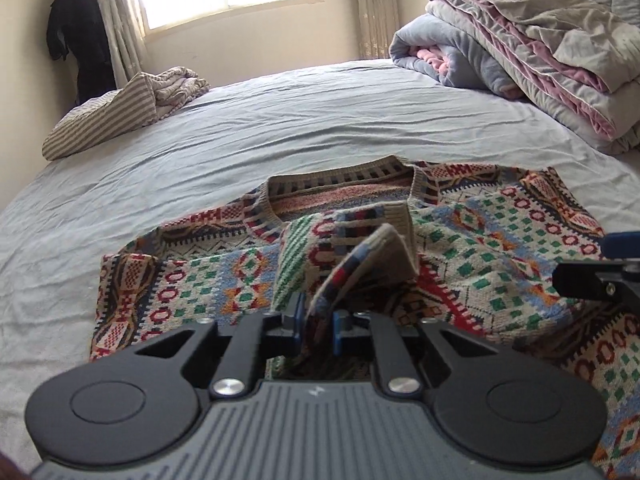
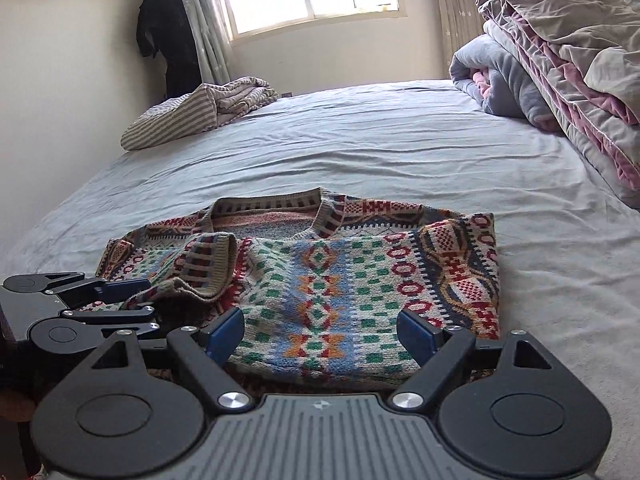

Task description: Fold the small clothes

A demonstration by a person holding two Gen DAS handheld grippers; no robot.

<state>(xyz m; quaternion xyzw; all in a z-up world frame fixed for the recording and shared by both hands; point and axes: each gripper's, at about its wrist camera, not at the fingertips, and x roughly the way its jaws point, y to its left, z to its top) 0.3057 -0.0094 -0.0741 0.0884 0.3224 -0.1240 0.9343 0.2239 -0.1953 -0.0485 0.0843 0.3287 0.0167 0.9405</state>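
A patterned knit sweater lies on the bed with its collar away from me and both sleeves folded over the body. My left gripper is shut on the left sleeve's beige ribbed cuff and holds it slightly raised over the sweater's middle. In the right wrist view the sweater lies flat, and the left gripper grips the cuff at the left. My right gripper is open and empty, low over the sweater's near edge.
The light blue bed sheet spreads all around the sweater. A striped cloth lies at the far left. A pile of folded quilts stands at the far right. A window and curtains are behind the bed.
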